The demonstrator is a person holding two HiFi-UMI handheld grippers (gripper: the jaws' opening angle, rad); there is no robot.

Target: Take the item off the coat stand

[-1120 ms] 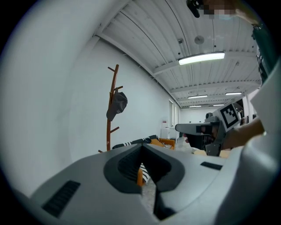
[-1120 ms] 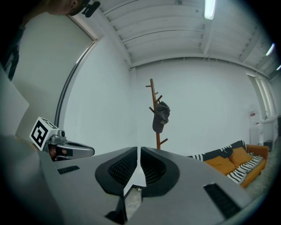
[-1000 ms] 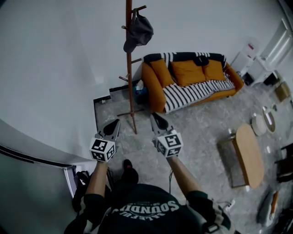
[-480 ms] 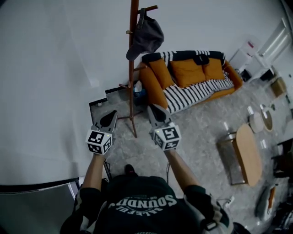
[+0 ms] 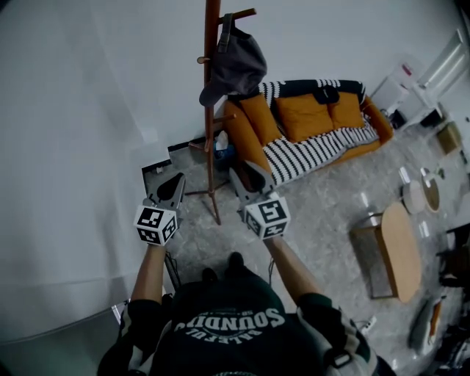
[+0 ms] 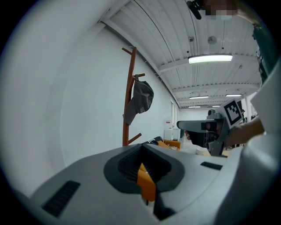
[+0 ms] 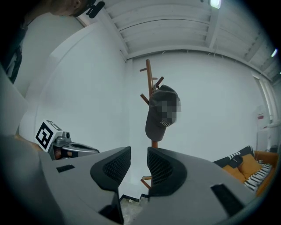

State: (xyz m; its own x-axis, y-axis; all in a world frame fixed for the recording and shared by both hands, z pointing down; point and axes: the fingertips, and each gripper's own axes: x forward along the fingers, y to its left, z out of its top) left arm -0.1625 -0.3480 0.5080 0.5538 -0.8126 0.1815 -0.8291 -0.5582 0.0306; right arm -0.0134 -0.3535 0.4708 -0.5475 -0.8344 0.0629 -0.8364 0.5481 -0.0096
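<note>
Cap (image 5: pixel 233 62) upper centre, on stand (image 5: pixel 211 132) peg (image 5: pixel 246 12). Right gripper (image 5: pixel 246 178) fingers opening, empty; left gripper (image 5: pixel 173 185) fingers closed, empty. Risk: sideways pull snags cap on peg, tips stand.

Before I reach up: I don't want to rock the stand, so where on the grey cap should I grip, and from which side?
Probably the brim: it is the cap's lowest part, thin enough for jaws. Come from below on the side where it hangs off the coat stand, using the right gripper, whose empty jaws are opening, then lift up off the peg.
</note>
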